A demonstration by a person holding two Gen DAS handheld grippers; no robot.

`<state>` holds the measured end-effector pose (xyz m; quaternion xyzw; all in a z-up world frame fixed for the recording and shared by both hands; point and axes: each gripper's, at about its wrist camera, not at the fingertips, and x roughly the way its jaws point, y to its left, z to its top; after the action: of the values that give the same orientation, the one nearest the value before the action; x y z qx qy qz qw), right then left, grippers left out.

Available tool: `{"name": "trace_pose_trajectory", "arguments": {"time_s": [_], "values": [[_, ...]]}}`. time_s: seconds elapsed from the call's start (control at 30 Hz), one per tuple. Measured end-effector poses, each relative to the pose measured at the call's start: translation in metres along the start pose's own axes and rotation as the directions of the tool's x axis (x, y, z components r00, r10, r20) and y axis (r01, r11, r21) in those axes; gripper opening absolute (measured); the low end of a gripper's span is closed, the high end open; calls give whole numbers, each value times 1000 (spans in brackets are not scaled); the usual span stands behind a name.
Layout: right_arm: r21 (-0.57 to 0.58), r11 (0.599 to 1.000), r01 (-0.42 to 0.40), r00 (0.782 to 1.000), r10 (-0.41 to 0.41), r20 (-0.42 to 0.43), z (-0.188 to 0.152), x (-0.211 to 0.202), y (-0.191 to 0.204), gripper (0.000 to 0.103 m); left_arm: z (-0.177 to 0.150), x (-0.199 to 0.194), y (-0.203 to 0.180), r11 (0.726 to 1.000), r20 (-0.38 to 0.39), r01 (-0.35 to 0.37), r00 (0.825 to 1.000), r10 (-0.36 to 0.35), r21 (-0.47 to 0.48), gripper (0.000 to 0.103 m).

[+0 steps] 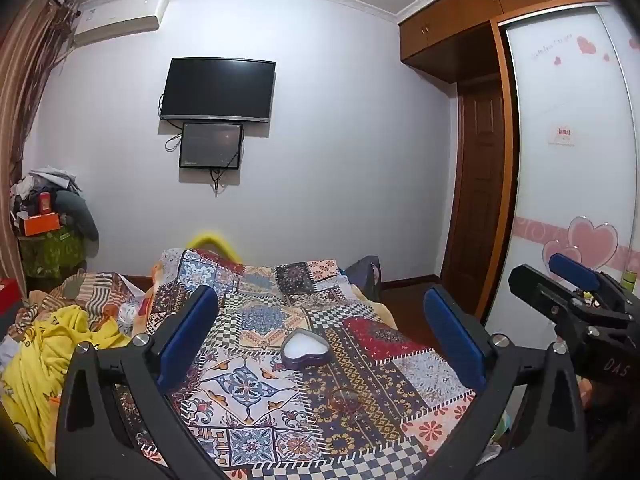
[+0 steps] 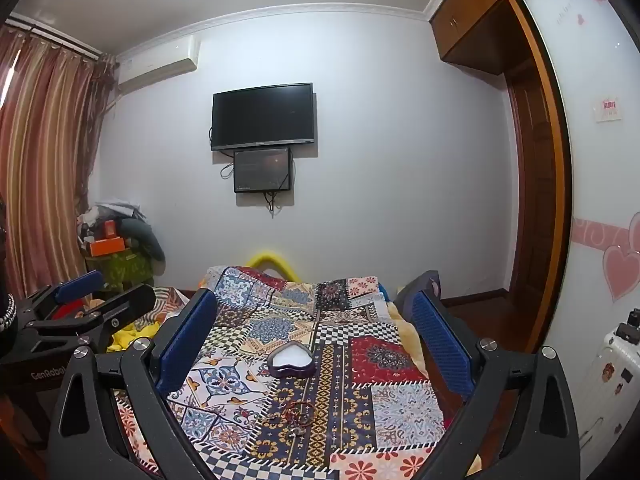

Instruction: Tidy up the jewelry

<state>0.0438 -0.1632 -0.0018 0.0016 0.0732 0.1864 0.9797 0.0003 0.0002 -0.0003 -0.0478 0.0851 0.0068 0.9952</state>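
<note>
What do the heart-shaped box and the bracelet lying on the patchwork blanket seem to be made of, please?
Heart-shaped box: probably tin or plastic, with glossy dark purple walls and a pale matte lining. Bracelet: likely thin reddish cord or wire carrying small metal charms, too small to confirm.

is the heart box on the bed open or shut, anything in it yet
Open: the heart-shaped box has no lid on and shows a bare white inside. Nothing visible in it; the bracelets lie on the quilt nearer the grippers.
</note>
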Motion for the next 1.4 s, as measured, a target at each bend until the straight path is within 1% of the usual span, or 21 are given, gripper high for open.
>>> {"name": "trace_pose_trajectory", "arguments": {"time_s": [0.13,0.17,0.27,0.33,0.57,0.77,1.4], "values": [[2,1000,1,1000,-1,-3,0,0,0,97,0,0,4,1000,-9,0,1000,0,-6,103],[1,1000,2,1000,-2,-4,1,0,0,97,-1,2,-1,1000,-8,9,1000,-9,15,103],[-1,1000,2,1000,-2,-5,1,-1,0,97,-1,1,-2,1000,-8,7,1000,-7,14,103],[1,1000,2,1000,-2,-7,2,0,1,97,-5,-3,3,1000,-5,7,1000,-7,12,103],[1,1000,3,1000,-3,-13,3,-4,2,97,-4,3,2,1000,-20,11,1000,-10,21,103],[11,1000,-4,1000,5,-26,3,3,-2,97,-6,2,-1,1000,-16,7,1000,-7,29,103],[16,1000,-8,999,9,-35,0,3,1,97,-5,3,-1,1000,-22,13,1000,-13,22,103]]}}
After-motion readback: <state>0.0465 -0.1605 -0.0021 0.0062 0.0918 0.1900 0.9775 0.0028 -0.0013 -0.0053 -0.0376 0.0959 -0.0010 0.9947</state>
